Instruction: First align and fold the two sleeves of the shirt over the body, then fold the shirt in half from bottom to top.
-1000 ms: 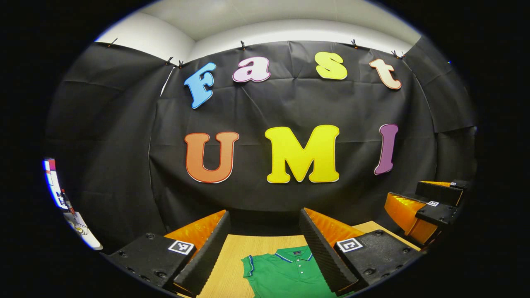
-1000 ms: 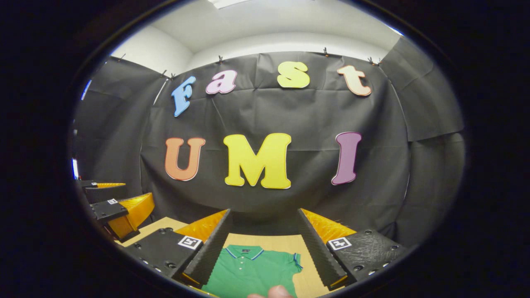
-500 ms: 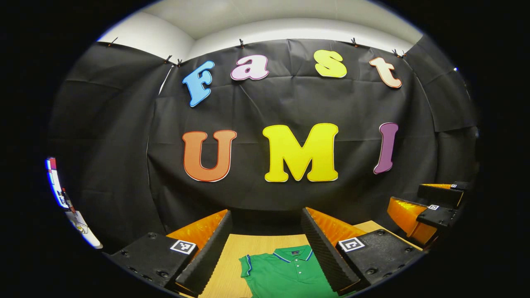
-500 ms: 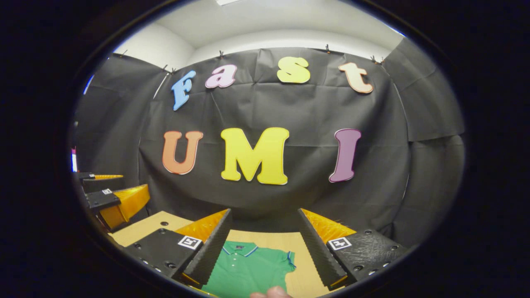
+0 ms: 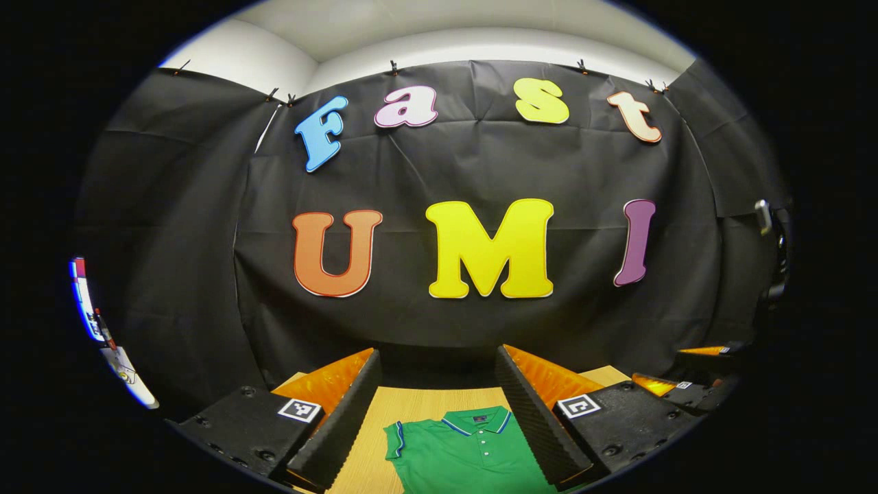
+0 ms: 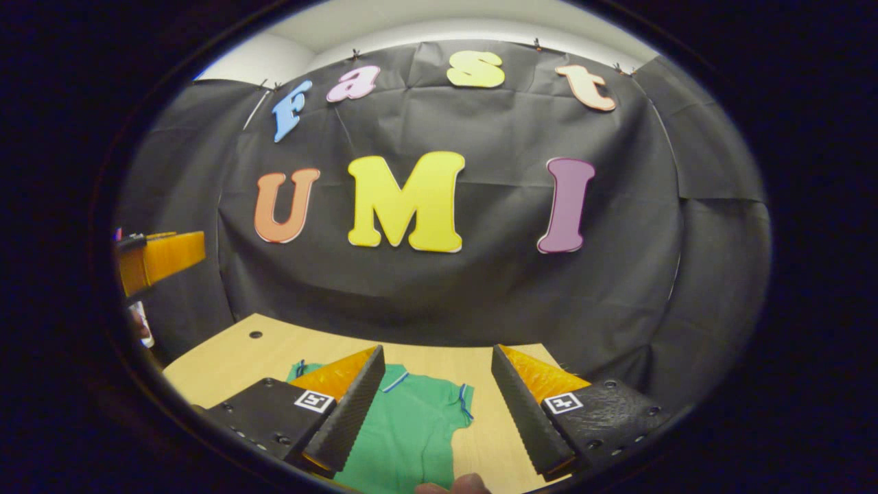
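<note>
The green shirt (image 5: 466, 453) lies flat on the table (image 6: 226, 360), collar at the far side. Both sleeves look not folded yet. The left gripper (image 5: 439, 418) and right gripper (image 6: 435, 412) hang above it, fingers spread, holding nothing. All folds are left.

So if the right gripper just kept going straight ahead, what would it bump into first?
Probably the green shirt lying on the table, just ahead between the open right gripper fingers. Depth is hard to judge; a shallower path could reach the black cloth wall.
</note>
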